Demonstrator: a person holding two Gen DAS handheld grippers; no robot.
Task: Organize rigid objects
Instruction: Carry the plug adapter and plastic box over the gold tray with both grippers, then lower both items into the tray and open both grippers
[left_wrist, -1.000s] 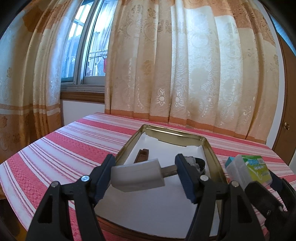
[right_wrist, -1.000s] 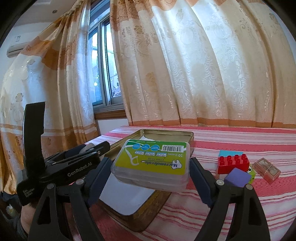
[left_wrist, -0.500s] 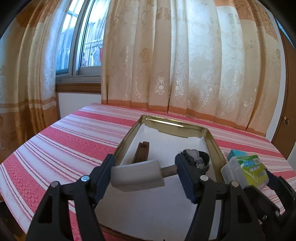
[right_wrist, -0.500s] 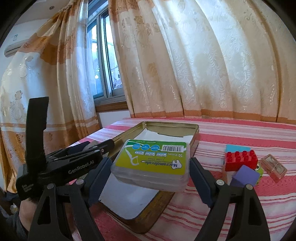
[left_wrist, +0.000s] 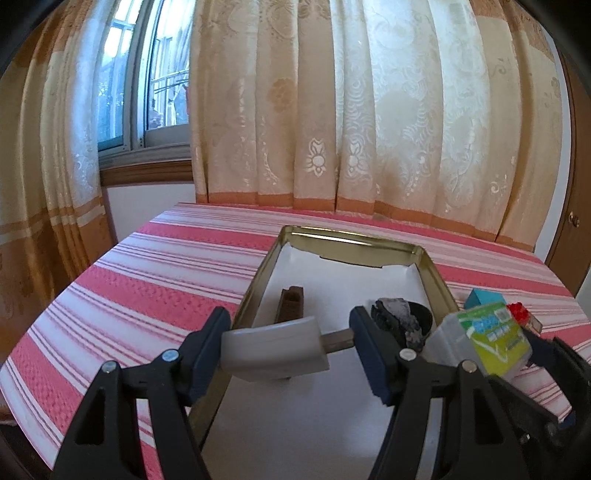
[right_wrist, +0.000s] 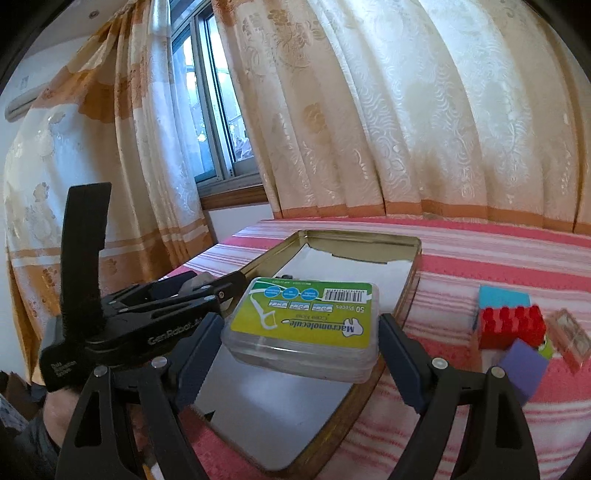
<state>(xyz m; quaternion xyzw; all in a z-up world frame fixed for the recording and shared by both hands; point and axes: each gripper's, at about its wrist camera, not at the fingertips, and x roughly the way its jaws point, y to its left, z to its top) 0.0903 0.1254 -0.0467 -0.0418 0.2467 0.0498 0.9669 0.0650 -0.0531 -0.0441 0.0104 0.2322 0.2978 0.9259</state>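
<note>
My left gripper (left_wrist: 291, 350) is shut on a white plug-like block (left_wrist: 275, 350) with a metal prong, held above the near left part of the gold tin tray (left_wrist: 255, 291). My right gripper (right_wrist: 299, 332) is shut on a clear floss-pick box with a green label (right_wrist: 304, 325), held above the tray's (right_wrist: 402, 295) near right side. The box and right gripper also show in the left wrist view (left_wrist: 484, 338). In the tray lie a brown bar (left_wrist: 291, 304) and a dark grey rock-like piece (left_wrist: 399, 317) by a black dish.
On the red striped cloth right of the tray lie a red toy brick (right_wrist: 511, 326), a teal block (right_wrist: 504, 297), a purple block (right_wrist: 526, 365) and a small clear pink case (right_wrist: 569, 338). Curtains and a window stand behind the table. The left table edge is close.
Both grippers have moved forward and lower over the tray with their objects still held. The tray looks nearer in both views.
</note>
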